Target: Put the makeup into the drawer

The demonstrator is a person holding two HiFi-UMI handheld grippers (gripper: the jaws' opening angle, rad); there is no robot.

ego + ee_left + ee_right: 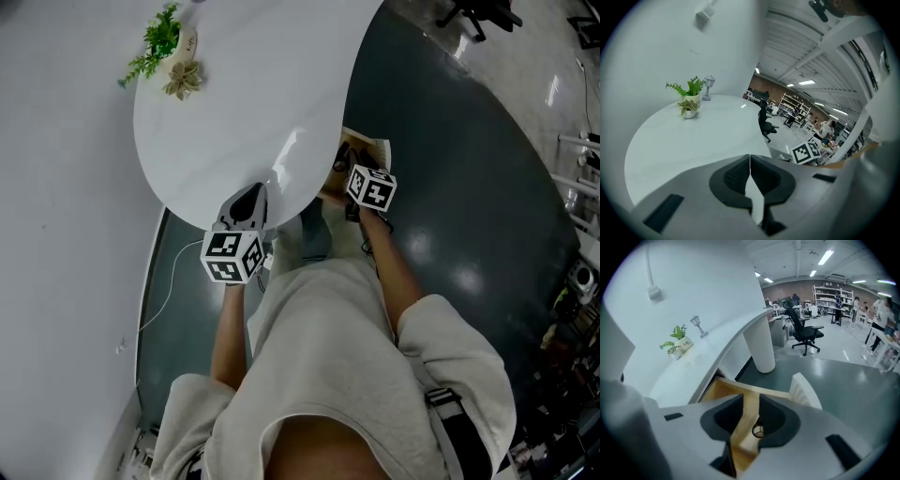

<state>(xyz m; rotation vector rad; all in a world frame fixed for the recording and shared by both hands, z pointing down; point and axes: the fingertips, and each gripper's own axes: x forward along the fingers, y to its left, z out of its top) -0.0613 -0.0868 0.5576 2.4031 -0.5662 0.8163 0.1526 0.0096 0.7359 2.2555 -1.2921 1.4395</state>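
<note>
While left fingers [735, 176] clenched, right fingers [723, 421] released above drawer [721, 392] under white table [244, 103].

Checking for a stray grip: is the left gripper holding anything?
No, the left gripper has its jaws together with nothing between them, above the white table.

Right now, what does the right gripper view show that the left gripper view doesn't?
Only the right gripper view: the open wooden drawer, a small round item inside, and the table's white pedestal. Only the left gripper view: the right gripper's marker cube. Both: the white tabletop, the potted plant and the miniature street lamp.
</note>
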